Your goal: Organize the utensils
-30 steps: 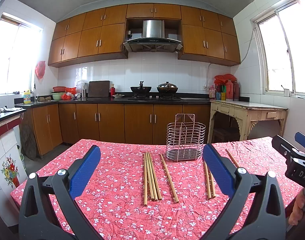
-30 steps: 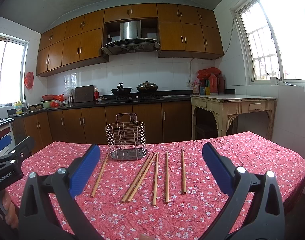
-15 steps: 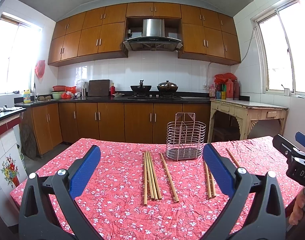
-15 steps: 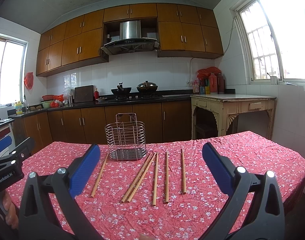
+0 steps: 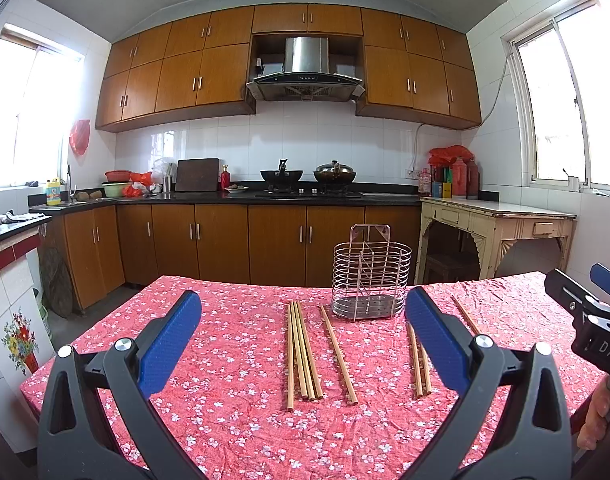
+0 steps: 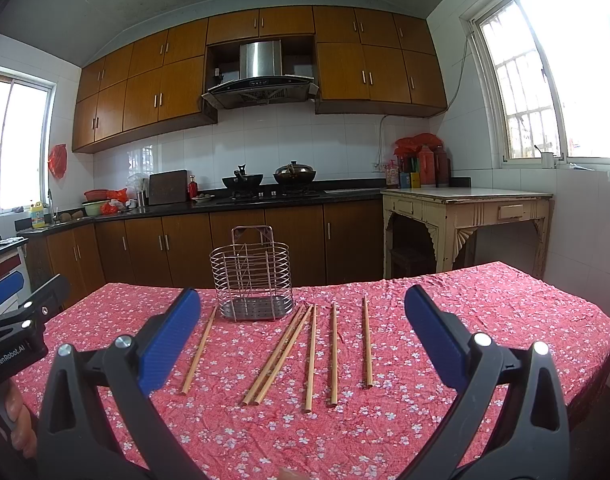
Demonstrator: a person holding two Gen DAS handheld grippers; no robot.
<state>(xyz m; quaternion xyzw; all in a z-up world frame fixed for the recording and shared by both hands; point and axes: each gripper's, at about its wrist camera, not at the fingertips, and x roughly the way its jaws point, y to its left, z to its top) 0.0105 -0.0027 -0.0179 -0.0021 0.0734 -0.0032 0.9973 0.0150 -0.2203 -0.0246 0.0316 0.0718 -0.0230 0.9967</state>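
Above the near table edge, the left gripper point(image 5: 303, 320) and right gripper point(image 6: 303, 316) are held wide, gripping nothing. "GenRobot.AI" is read on the left gripper's body. Chopsticks point(image 6: 311, 356) are spread on the red floral tablecloth point(image 6: 485, 320) before the wire holder point(image 6: 251, 280); open cloth is seen rightward.

Wire basket point(image 6: 252, 280) on table point(image 6: 485, 312), at 12 o'clock, far side. Chopsticks point(image 6: 313, 350) flat before it, fanned from 10 to 2 o'clock. Counter point(image 6: 265, 198) behind table.
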